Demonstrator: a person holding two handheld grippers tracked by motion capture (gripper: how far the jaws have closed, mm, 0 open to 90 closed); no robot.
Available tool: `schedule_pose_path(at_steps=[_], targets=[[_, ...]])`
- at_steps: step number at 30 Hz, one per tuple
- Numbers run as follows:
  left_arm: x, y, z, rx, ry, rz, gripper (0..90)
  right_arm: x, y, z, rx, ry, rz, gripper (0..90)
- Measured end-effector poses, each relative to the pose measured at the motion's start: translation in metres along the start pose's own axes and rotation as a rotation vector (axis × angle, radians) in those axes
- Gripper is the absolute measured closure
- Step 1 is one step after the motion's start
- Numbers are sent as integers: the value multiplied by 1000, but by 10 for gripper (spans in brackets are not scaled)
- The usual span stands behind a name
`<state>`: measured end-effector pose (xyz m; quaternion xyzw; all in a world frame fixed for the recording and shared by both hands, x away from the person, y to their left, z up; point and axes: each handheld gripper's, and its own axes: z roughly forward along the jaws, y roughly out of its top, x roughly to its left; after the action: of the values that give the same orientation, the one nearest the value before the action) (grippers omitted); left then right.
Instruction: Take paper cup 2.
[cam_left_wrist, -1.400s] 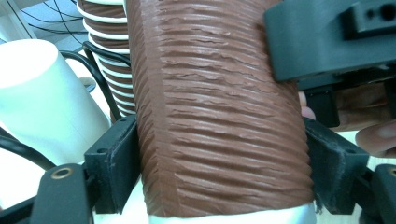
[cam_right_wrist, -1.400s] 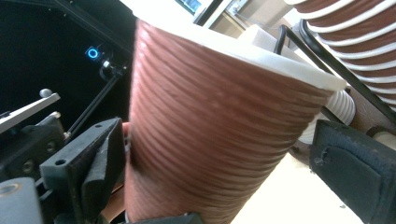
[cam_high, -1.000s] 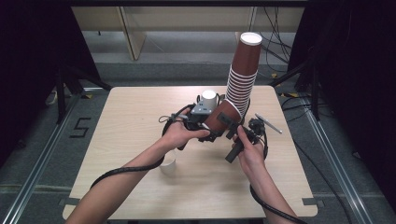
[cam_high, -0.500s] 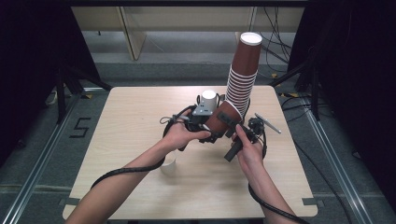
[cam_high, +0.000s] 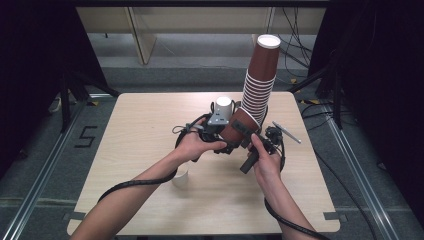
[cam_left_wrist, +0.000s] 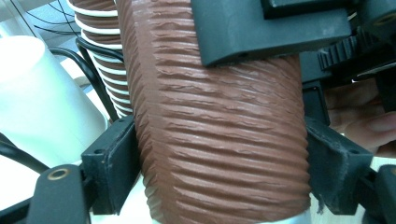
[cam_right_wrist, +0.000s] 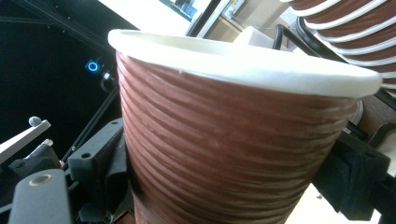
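The left gripper (cam_high: 220, 131), held in the person's left hand (cam_high: 194, 145), pinches a brown paper cup (cam_left_wrist: 219, 116) between its two black jaws; in the left gripper view each jaw presses flat against the cup's ribbed, corrugated wall, one on either side. The right gripper (cam_high: 250, 145), in the right hand (cam_high: 266, 162), clamps the same cup from the other side: in the right gripper view its blocky black jaws sit tight against the ridged brown wall just beneath the rolled white rim (cam_right_wrist: 243, 58). In the high view this cup (cam_high: 240, 129) is lifted off the wooden table (cam_high: 145, 125) and tilted, a little right of the table's middle, with both grippers meeting around it. Just behind it, toward the far edge, rises a tall stack of nested brown cups (cam_high: 260, 80), their white rims forming narrow bands up its tapering column, with the top cup's white mouth open. A small white cup (cam_high: 223, 104) stands upside down just left of the stack, smooth-sided and matte. Another small white cup (cam_high: 181, 176) sits nearer the near edge, partly hidden by the left forearm. A slim grey pen-like object (cam_high: 287, 132) lies near the right edge. Thick black cables (cam_high: 135, 184) trail from both grippers along the forearms.
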<state>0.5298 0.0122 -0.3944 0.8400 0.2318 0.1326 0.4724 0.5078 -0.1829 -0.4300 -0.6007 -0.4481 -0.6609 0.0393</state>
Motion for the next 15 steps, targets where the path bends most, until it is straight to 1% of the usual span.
schedule_pose_path(at_steps=[1,2,3,4,5,7,8,9,10,11,12,13,14,15], targets=[[0,0,0,-8,0,-10,198,2,0,-1,6,0,24,161],[0,0,0,-9,0,-12,197,1,0,0,-1,-3,-2,166],[0,0,0,-9,0,-12,195,1,1,0,-6,-5,-7,169],[0,1,0,-11,4,-12,193,1,1,0,-2,4,-17,172],[0,1,0,-10,5,-12,192,2,1,0,-1,-3,-23,174],[0,1,0,-8,6,-10,189,3,1,0,0,-5,-25,179],[0,1,0,-9,6,-9,187,3,1,0,0,5,-32,180],[0,1,0,-9,6,-7,186,5,1,0,1,-6,-18,183],[0,1,0,-10,7,-7,184,5,1,-1,5,-3,-19,187],[0,1,0,-7,7,-6,183,4,1,0,2,-5,-44,190],[0,1,0,-5,8,-5,181,4,1,0,-1,-2,-47,191],[0,1,0,-6,8,-4,180,4,1,0,1,-7,-65,192],[1,1,-1,1,8,7,179,5,1,0,1,7,-60,192],[1,1,-1,1,8,7,179,7,0,-1,9,-5,-39,192]])
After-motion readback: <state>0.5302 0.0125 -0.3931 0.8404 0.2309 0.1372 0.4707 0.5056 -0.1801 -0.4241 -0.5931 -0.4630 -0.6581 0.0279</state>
